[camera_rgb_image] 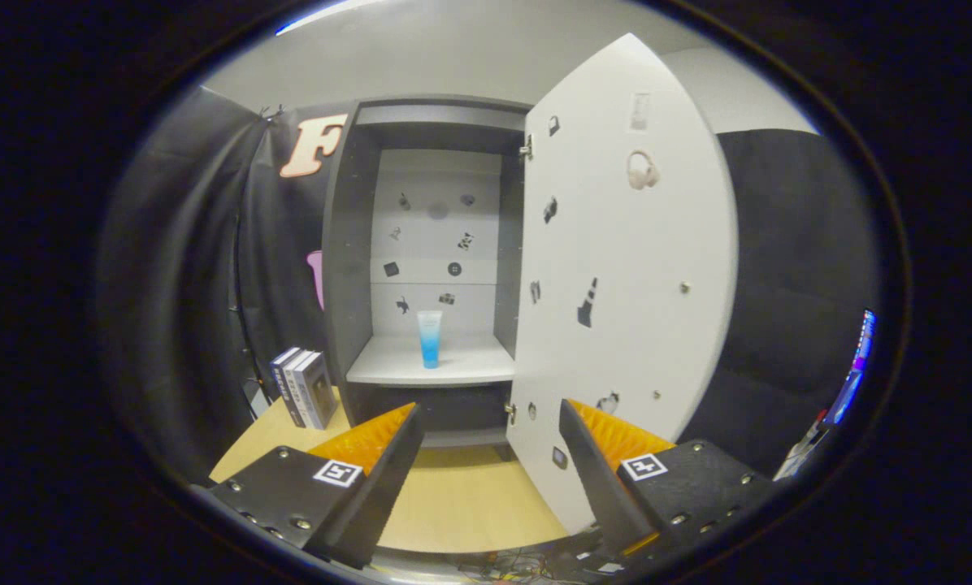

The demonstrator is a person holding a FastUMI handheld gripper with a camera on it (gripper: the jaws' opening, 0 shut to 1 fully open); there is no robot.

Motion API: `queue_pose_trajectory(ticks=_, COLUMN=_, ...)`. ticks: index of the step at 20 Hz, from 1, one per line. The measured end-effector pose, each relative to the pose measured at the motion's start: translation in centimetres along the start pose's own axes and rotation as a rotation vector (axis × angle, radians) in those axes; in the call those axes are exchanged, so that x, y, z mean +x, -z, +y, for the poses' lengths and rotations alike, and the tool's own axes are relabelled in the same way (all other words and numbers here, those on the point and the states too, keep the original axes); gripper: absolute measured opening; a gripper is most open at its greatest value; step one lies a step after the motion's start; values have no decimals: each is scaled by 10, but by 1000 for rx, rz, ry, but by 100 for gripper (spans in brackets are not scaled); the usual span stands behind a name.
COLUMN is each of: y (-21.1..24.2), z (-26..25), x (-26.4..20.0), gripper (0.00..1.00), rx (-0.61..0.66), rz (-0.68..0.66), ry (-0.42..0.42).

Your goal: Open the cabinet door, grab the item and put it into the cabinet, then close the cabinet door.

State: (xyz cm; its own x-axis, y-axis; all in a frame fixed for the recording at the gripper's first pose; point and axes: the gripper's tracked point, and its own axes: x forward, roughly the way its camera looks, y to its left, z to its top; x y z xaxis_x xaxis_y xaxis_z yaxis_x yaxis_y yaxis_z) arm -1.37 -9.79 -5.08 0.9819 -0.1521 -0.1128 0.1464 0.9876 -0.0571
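Lower centre: gripper with fingers spread wide, nothing between them, poised above the wooden tabletop. Right of centre: cabinet door, swung fully open, its lower edge reaching just beside the right finger and dotted with small stickers. Centre, beyond the fingers: cabinet interior with blue tube standing upright on the shelf, apparently already placed. Remaining step, by judgement: closing the door; best done by moving to the door's outer face and pushing it steadily through its arc, well clear of the tube. Left of centre, beside the cabinet: books upright on the tabletop, outside the door's sweep. Lower right: a lit screen at the edge, well apart.
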Motion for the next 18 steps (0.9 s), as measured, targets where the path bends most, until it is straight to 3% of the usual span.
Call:
queue_pose_trajectory(ticks=5, y=9, z=-102, x=-21, gripper=100, rx=33, rz=6, ry=102)
queue_pose_trajectory(ticks=9, y=21, z=-173, x=-3, gripper=100, rx=71, rz=47, ry=138)
queue_pose_trajectory(ticks=13, y=20, z=-209, x=23, gripper=100, rx=79, rz=36, ry=103)
queue_pose_trajectory(ticks=18, y=19, z=-205, x=50, gripper=100, rx=145, rz=38, ry=-8)
